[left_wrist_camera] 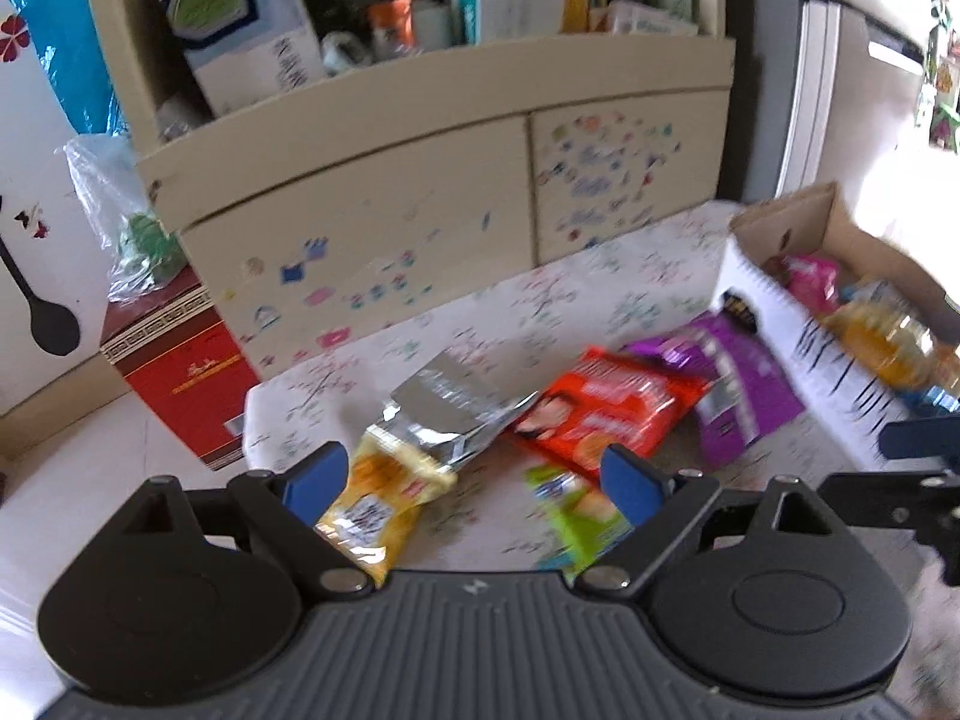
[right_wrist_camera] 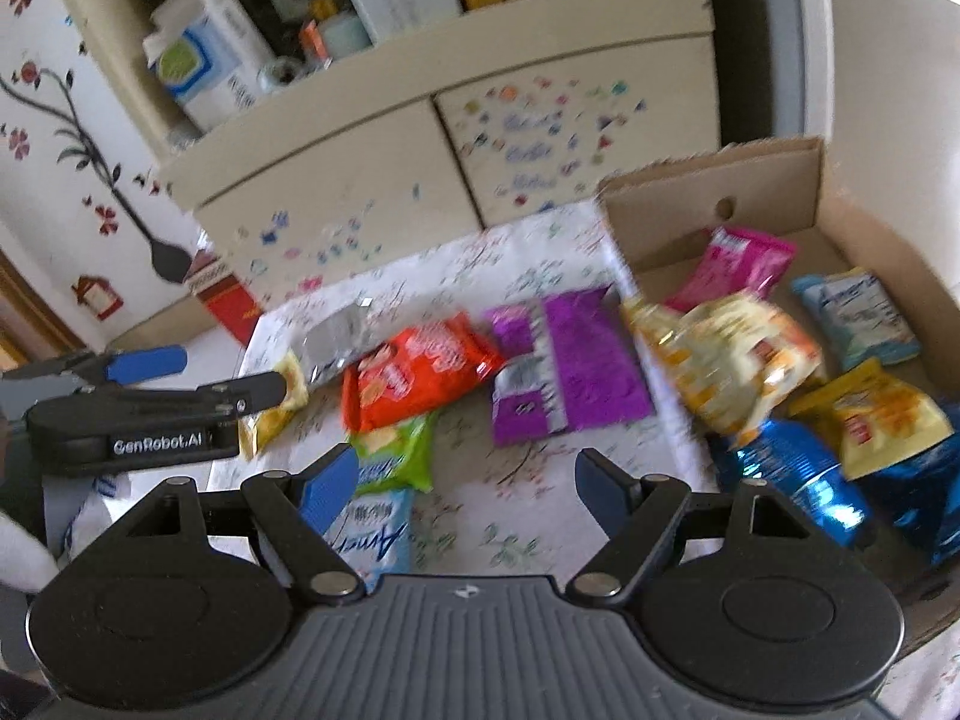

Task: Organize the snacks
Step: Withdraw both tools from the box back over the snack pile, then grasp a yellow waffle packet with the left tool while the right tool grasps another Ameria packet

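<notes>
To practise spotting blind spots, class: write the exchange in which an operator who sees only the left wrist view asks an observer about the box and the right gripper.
Operator: What is in the box besides the pink pack?
Observer: Shiny blue packs lie at its near end.
Operator: Is the right gripper open?
Observer: Yes, its jaws are wide apart, with nothing between them.
</notes>
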The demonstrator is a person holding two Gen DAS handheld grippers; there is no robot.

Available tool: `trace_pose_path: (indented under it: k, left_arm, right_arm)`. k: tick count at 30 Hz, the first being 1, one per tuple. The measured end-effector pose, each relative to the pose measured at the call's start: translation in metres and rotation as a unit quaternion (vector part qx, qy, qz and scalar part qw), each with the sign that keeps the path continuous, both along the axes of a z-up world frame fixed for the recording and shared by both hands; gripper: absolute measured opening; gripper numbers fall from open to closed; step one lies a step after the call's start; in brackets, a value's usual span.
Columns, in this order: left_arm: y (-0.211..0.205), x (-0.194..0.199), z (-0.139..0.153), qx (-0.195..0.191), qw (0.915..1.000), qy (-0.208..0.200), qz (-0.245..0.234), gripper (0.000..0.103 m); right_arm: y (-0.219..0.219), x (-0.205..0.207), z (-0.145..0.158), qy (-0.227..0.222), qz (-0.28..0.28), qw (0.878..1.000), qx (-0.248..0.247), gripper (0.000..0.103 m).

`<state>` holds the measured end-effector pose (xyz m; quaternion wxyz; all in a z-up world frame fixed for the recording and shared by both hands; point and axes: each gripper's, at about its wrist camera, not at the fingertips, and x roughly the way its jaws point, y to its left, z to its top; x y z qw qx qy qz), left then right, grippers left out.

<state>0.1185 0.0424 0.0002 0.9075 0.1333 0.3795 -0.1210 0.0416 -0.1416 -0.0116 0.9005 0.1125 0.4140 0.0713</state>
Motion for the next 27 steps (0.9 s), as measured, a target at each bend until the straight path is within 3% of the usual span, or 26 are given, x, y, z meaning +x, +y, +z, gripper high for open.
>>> trace_pose_path:
  k: [6,15,21,27]
  left_arm:
    - [0.027,0.012,-0.018,0.029,0.9995,0.008,0.002,0.091]
    - [0.049,0.030,-0.048,0.059,0.9976,0.013,-0.031,0.090]
    - [0.048,0.035,-0.062,0.070,0.9947,0.013,-0.074,0.090]
    - [0.051,0.047,-0.070,0.059,0.9949,0.017,-0.079,0.090]
  right_arm:
    - [0.022,0.008,-0.021,0.040,0.023,0.999,0.010,0.084]
    - [0.047,0.017,-0.049,0.086,0.029,0.996,0.020,0.084]
    - [0.064,0.021,-0.059,0.092,0.033,0.995,0.006,0.085]
    - [0.082,0.022,-0.061,0.074,0.048,0.995,-0.034,0.088]
